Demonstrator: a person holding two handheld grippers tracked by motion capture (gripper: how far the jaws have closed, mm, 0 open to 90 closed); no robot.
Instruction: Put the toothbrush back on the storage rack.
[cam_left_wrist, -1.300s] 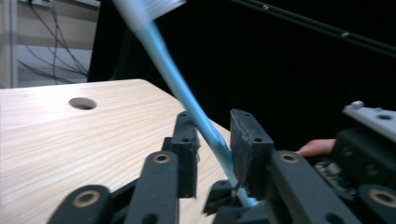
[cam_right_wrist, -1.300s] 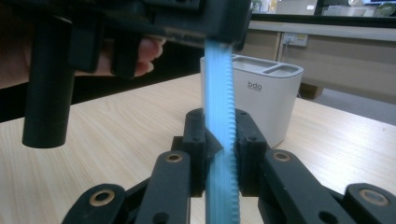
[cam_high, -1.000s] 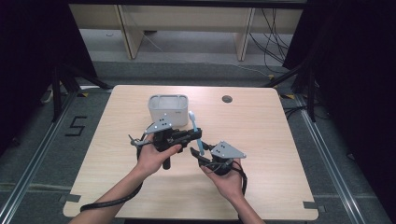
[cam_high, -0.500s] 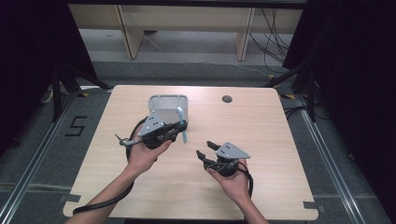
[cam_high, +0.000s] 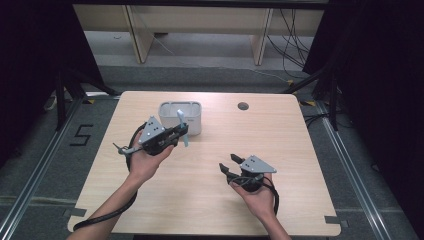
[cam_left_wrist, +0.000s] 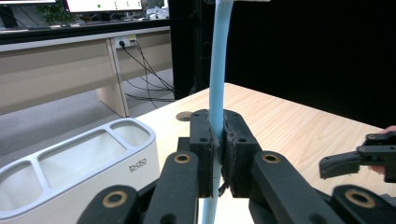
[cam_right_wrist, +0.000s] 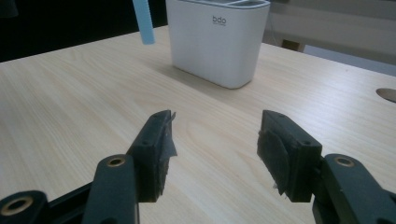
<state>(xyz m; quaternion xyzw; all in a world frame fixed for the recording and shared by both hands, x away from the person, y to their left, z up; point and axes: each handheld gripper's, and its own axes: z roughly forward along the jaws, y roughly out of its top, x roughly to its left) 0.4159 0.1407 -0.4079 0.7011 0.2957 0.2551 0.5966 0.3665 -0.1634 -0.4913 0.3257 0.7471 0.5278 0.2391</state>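
- Pale wood-grain tabletop (cam_high: 300, 150) lay under your hands, with a small round cable hole (cam_high: 243, 106) near its far edge and dark floor all round it.
- Beyond the table, you had light wooden desk legs and loose black cables on the grey floor.
- Your left gripper (cam_high: 181, 133) was clamped on a slim light-blue plastic stick (cam_high: 182, 126); in the left gripper view its jaws pressed tight on both sides of the stick (cam_left_wrist: 217, 74), which stood about upright between them and ran past the top of that view.
- You held that stick raised off the table, just in front of the white rectangular plastic organiser with open compartments (cam_high: 181, 116), near its right end, as the high view showed it.
- The organiser (cam_left_wrist: 70, 163) stood upright on the far half of the table, left of centre; its front wall carried small grey lettering.
- Your right gripper (cam_high: 226, 164) rested low over the near right part of the table, well apart from the organiser (cam_right_wrist: 217, 39).
- Its jaws stood wide apart with bare wood between them, holding nothing.
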